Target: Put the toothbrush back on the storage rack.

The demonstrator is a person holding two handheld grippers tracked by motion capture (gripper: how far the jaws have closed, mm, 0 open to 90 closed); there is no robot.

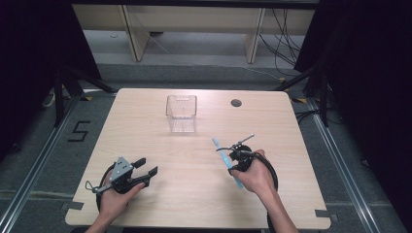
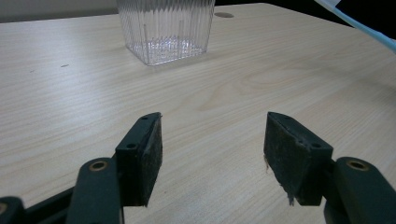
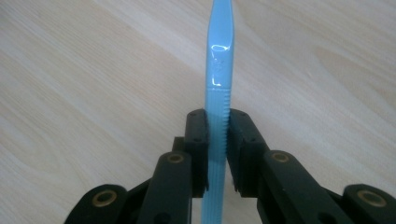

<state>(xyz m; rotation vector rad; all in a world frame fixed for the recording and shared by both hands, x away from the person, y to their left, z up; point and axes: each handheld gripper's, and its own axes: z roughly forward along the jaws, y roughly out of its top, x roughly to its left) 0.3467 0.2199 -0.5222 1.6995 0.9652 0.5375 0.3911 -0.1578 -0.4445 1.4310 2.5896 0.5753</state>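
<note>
Wooden table point(image 1: 194, 165), left tool point(image 2: 212, 149) agape, right tool point(image 3: 217, 149) pinching serrated blue knife point(image 3: 218, 60)

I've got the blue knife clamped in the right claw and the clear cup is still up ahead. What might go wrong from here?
The right claw pinches the blue knife across its thin width, so the knife may pivot or slip when tilted. The clear cup looks light and stands free on the table; a bump from the long knife could tip it. The left claw is open and away from the cup, so nothing steadies it.
</note>
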